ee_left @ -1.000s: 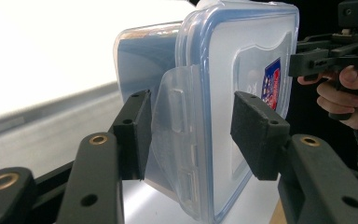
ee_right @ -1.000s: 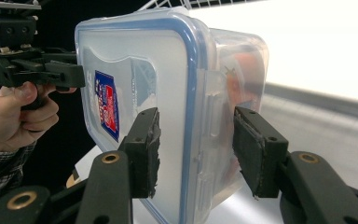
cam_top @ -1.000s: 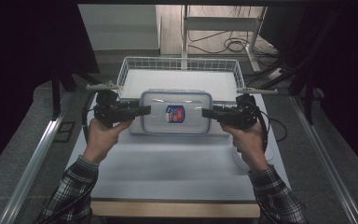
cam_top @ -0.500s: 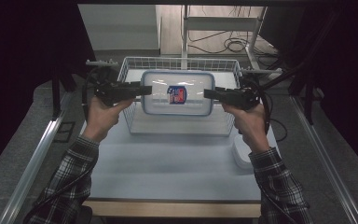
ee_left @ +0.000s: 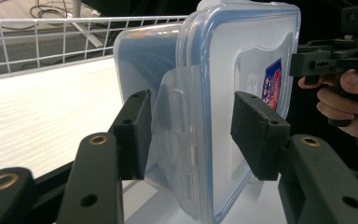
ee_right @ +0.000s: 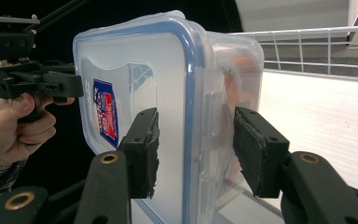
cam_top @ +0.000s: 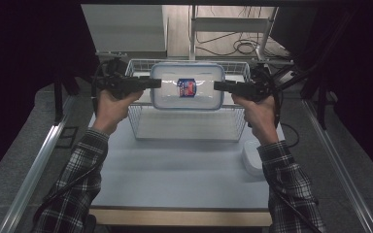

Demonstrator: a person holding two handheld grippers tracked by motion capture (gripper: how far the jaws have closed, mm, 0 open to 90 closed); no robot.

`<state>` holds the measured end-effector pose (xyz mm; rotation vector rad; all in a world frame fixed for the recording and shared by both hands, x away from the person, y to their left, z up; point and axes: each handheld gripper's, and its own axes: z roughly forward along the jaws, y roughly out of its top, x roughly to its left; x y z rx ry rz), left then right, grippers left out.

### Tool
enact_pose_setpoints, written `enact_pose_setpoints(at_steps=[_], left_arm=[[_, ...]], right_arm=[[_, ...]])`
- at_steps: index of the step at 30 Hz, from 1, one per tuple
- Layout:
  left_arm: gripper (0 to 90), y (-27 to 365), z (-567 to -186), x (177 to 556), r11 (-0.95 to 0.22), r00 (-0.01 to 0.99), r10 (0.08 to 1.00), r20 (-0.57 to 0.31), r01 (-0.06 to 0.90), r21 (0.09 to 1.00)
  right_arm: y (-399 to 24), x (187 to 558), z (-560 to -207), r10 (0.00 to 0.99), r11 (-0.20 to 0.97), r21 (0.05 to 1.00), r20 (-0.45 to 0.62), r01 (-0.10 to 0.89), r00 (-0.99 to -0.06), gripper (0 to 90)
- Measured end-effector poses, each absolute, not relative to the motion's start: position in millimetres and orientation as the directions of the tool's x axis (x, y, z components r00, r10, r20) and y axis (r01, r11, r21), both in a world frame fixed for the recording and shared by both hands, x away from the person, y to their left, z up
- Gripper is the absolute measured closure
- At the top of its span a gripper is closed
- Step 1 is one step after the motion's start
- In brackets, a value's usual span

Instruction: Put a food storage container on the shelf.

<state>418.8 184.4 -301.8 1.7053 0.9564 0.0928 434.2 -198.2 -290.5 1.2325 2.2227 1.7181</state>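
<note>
A clear lidded container (cam_top: pixel 205 93) with a blue seal and a red and blue sticker (cam_top: pixel 187 88) hangs in the air above a white wire basket (cam_top: pixel 189 138). My left gripper (cam_top: pixel 157 83) is shut on its left end and my right gripper (cam_top: pixel 217 86) on its right end. In the left gripper view the jaws (ee_left: pixel 196 134) straddle the container's side clip (ee_left: pixel 175 107), one pad (ee_left: pixel 256 135) on the lid. The right gripper view has the jaws (ee_right: pixel 196 149) clamped over the container (ee_right: pixel 135 60) rim, and something orange shows inside.
The basket stands at the far half of the pale table (cam_top: pixel 175 179). A small white tub (cam_top: pixel 252 158) lies on the table beside my right forearm. Metal rails run along both table sides, and cables trail on the floor behind.
Both grippers have carried the container up and away from me, from low over the table in front of the basket to above the basket.
</note>
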Motion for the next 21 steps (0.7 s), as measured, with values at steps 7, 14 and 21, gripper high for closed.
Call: enact_pose_setpoints(at_steps=[7, 14, 21], left_arm=[[48.3, 185, -309, 428, -0.034, 0.664, 0.62, -0.417, 0.554, 0.832], [46.5, 181, -310, 430, -0.053, 0.67, 0.641, -0.374, 0.525, 0.85], [38.4, 180, -317, 438, -0.049, 0.647, 0.657, -0.388, 0.55, 0.834]], right_arm=[[-198, 442, -294, 0.637, 0.037, 0.827, 0.413, 0.561, -0.651, 50.9], [-199, 448, -297, 0.64, 0.021, 0.823, 0.425, 0.567, -0.64, 49.6], [-187, 450, -301, 0.719, 0.102, 0.833, 0.316, 0.544, -0.619, 49.9]])
